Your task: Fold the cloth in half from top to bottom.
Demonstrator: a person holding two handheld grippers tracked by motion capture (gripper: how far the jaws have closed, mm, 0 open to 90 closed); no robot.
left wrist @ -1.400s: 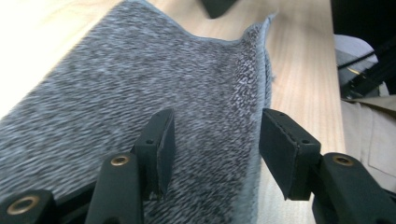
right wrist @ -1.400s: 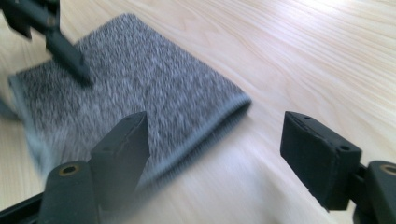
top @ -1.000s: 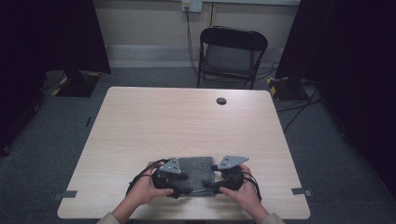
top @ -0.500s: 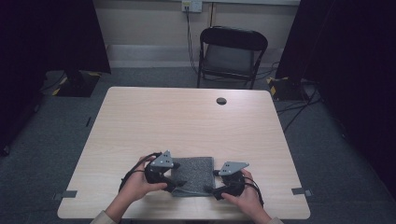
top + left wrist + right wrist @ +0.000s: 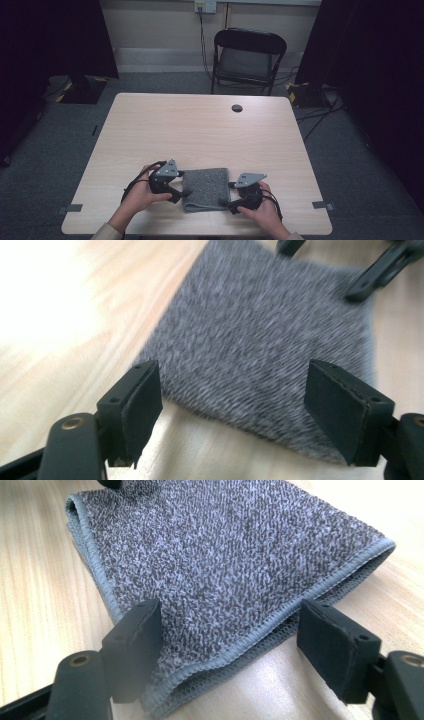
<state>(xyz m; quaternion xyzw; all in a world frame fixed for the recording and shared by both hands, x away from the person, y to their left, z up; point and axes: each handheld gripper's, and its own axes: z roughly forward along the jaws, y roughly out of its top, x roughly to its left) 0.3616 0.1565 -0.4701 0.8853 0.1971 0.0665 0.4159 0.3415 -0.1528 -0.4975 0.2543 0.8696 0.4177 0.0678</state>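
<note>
Tool in our left hand (image 5: 183, 192) has just been opening its jaws and now stands spread with nothing between them, drawn back off the left edge of the folded grey cloth (image 5: 207, 188), where a second ago both tools crowded together over it. That cloth lies flat at the near middle of the bench (image 5: 200, 125), folded double, so we judge this fold finished and released. On the right, our other tool (image 5: 231, 194) is spread too, its pads either side of the cloth's stitched edge without pressing; we see no containers, just a small dark disc (image 5: 237, 108) far off.
</note>
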